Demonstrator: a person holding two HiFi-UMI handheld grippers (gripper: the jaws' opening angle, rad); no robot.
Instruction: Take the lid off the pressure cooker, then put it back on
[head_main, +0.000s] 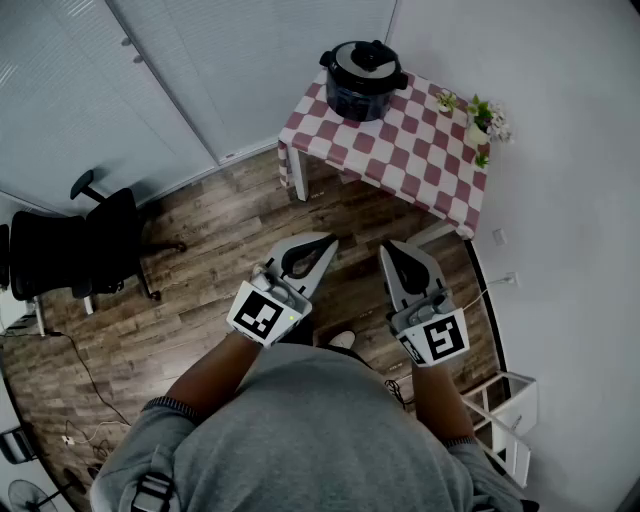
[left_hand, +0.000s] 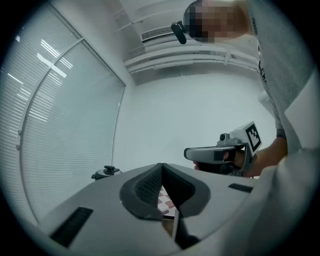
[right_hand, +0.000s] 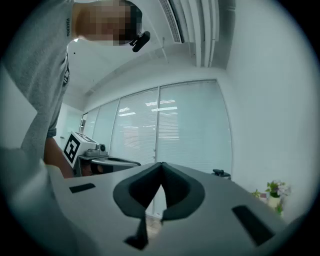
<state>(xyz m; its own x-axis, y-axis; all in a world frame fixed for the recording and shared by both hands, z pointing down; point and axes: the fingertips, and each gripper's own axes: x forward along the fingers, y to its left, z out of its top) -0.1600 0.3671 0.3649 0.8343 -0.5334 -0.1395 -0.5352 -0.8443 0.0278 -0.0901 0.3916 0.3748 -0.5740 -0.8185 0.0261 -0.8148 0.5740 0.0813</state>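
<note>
A dark pressure cooker (head_main: 361, 82) with its lid (head_main: 364, 56) on stands at the far left corner of a small table with a red-and-white checked cloth (head_main: 420, 150). I stand well back from it on the wood floor. My left gripper (head_main: 328, 240) and right gripper (head_main: 388, 247) are held side by side in front of me, both shut and empty, pointing toward the table. In the left gripper view the cooker's lid knob (left_hand: 106, 171) peeks over the jaws, and the right gripper (left_hand: 220, 154) shows to the side. The lid's top (right_hand: 221, 173) also shows in the right gripper view.
Small potted plants (head_main: 483, 122) stand at the table's far right corner by the white wall. A black office chair (head_main: 75, 250) is at the left, with cables on the floor (head_main: 70, 400). A white rack (head_main: 505, 415) stands at the right by the wall.
</note>
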